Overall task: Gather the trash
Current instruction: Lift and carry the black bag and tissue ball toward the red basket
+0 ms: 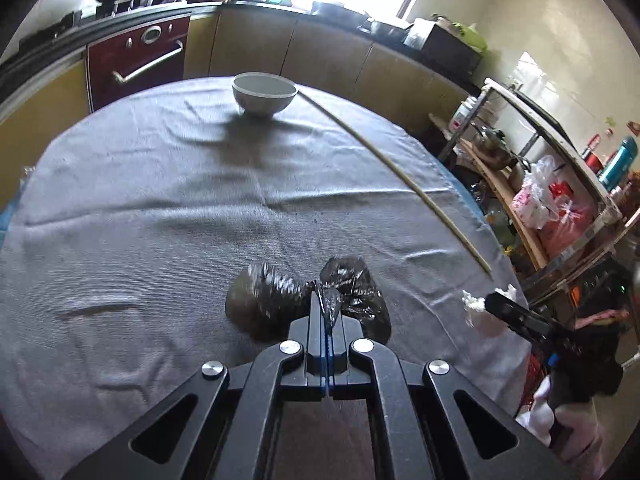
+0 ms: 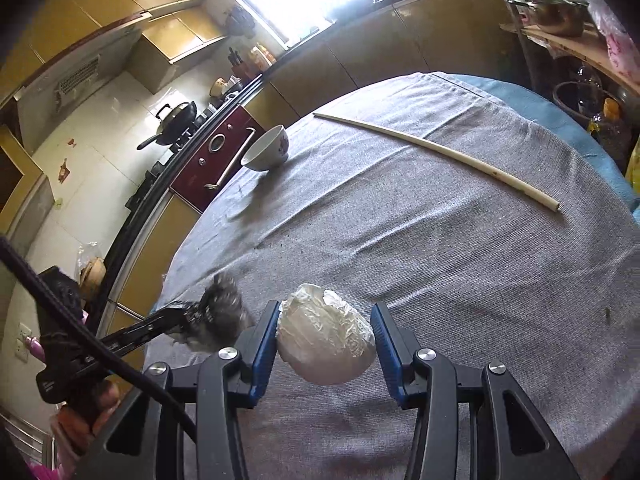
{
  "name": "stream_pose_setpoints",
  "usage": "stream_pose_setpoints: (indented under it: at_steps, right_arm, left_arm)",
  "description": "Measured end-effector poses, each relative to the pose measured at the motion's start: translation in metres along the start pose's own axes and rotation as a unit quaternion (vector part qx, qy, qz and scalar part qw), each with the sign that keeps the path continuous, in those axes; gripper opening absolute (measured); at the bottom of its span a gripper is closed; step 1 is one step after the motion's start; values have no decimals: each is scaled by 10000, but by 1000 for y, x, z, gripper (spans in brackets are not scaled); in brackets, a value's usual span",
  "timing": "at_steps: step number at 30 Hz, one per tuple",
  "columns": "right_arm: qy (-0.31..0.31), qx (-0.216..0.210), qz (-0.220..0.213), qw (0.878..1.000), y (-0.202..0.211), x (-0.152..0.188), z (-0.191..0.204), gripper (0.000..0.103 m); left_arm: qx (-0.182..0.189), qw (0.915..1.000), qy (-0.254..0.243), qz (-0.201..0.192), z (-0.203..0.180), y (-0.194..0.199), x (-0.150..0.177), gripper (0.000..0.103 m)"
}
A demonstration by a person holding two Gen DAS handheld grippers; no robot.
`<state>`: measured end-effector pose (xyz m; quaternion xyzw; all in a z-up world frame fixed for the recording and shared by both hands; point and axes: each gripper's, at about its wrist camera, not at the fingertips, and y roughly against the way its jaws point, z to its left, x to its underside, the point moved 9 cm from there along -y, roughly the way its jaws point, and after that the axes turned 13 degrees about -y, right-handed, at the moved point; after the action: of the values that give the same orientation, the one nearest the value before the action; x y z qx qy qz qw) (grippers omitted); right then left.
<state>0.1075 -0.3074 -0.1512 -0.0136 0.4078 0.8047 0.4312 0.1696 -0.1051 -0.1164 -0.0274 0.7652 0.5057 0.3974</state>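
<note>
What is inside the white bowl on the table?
In the left wrist view the white bowl shows only a plain pale inner wall below its rim; nothing sticks out. Its bottom is hidden by the near rim, so something small could lie there unseen.

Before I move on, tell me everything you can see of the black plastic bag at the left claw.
The black plastic bag is thin, glossy, crinkled film, bunched into two lumps, the left one motion-blurred. It sits low over the grey tablecloth near the table's near edge; whether it touches the cloth is unclear. The left claw is shut on a twisted fold of film between the lumps. In the right wrist view it shows only as a dark blur.
</note>
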Motion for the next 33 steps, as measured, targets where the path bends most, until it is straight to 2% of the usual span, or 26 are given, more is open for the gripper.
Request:
stream_pose_setpoints:
  at_steps: [4, 10, 16, 26, 33]
  right_arm:
    - [88, -34, -66, 9999, 15, 5, 9, 49]
    - [170, -68, -217, 9996, 44, 12, 16, 49]
    - [199, -101, -459, 9987, 80, 18, 18, 48]
    - [226, -7, -1011, 9946, 157, 23, 5, 48]
    - [3, 113, -1425, 9897, 211, 22, -29, 49]
  left_arm:
    - [-10, 9998, -134, -141, -3, 30, 9, 0]
    - [-57, 9995, -50, -291, -2, 72, 26, 0]
    - [-31, 9984, -154, -537, -17, 104, 27, 0]
    - [295, 9941, -772, -705, -88, 120, 17, 0]
    - [627, 9840, -1540, -645, -168, 108, 8, 0]
